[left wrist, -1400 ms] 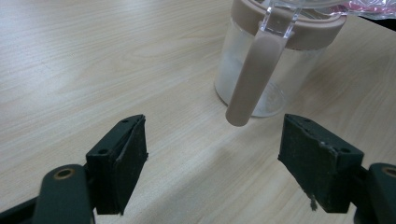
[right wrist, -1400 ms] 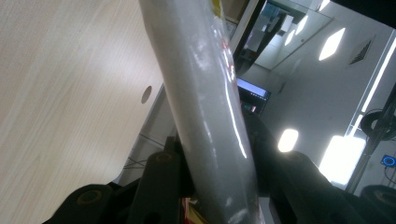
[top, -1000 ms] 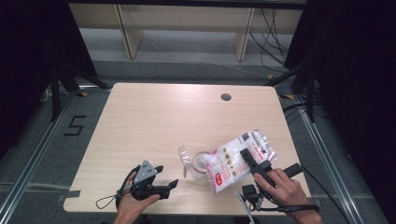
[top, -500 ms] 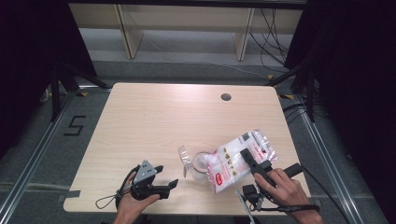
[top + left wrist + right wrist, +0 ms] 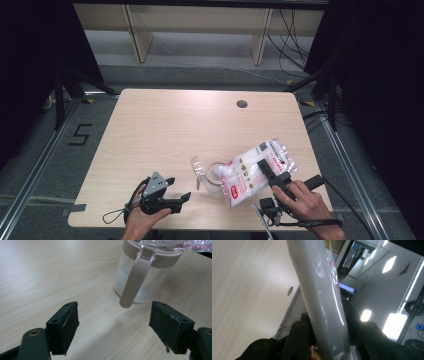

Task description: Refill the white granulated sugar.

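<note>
Comparing with the high view a second back: nothing has shifted. Both my hands, the bag and the jar sit where they were. I read this as a steady pour in hand, the bag held still so its contents can run down, not a move to a new spot.

Right tongs point(image 5: 265, 170): closed on the bag point(image 5: 252, 171), jaws pinching it across its flat faces; in the right gripper view the bag point(image 5: 319, 292) rises as a pale band straight up between the jaws.

Left tongs point(image 5: 181, 195): open, nothing between the jaws, resting low at the near left of the counter point(image 5: 165, 125). In the left gripper view they face the jar point(image 5: 143, 277) with a clear gap to it.

Bag position: near right part of the counter, lifted at the far right end, its lower end over the jar point(image 5: 216, 174). The long axis runs from far right down to near left, and the lower end points into the jar mouth.

Jar: clear, upright, brown rim, lid point(image 5: 198, 169) swung open to its left; some white stuff shows at the bottom. Judgement: filling under way, jar far from full.

Risk: spill past the rim if the bag slips.
</note>
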`<state>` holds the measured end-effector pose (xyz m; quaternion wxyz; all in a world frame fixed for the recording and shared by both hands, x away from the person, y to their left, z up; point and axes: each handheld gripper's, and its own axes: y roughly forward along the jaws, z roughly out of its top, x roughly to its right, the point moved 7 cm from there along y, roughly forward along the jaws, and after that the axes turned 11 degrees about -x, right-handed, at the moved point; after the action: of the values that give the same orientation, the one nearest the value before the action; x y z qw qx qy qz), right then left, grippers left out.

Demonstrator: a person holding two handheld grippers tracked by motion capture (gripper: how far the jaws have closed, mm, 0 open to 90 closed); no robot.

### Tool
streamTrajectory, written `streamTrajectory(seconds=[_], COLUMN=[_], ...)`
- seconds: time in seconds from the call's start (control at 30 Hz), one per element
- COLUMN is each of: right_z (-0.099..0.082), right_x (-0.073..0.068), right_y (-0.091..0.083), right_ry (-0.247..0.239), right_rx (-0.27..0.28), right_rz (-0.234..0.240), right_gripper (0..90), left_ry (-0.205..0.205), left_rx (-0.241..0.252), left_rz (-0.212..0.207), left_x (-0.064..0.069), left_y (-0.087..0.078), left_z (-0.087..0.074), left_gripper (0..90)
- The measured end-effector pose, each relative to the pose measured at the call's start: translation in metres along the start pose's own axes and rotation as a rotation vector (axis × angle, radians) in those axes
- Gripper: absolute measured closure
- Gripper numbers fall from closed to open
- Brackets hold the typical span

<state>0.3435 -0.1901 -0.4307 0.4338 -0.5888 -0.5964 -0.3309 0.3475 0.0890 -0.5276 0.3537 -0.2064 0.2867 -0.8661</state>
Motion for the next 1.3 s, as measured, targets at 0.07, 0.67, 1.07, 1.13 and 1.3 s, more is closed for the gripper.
streamTrajectory(seconds=[0.07,0.67,1.07,1.13,1.3], right_z=[0.0005,0.0009,0.0005,-0.0001,0.0001], right_x=[0.0018,0.0020,0.0016,0.0002,0.0018], right_y=[-0.0003,-0.0007,-0.0005,-0.0001,-0.0001], right_ry=[-0.018,-0.021,-0.015,-0.003,-0.017], right_rx=[0.006,0.011,0.011,0.008,0.012], right_rz=[-0.011,-0.013,-0.010,-0.007,-0.014], right_gripper=[72.6,73.0,73.2,73.2,73.3], left_ry=[0.010,0.006,0.006,0.005,0.005], left_rx=[-0.001,0.000,0.000,0.000,0.003], left_rz=[0.002,0.007,0.007,0.007,0.005], left_x=[-0.0004,-0.0008,-0.0009,-0.0010,-0.0009], left_y=[-0.0004,-0.0009,-0.0009,-0.0010,-0.0008], left_z=[0.0001,0.0003,0.0003,0.0003,0.0005], left_gripper=[22.8,22.8,22.8,22.8,22.8])
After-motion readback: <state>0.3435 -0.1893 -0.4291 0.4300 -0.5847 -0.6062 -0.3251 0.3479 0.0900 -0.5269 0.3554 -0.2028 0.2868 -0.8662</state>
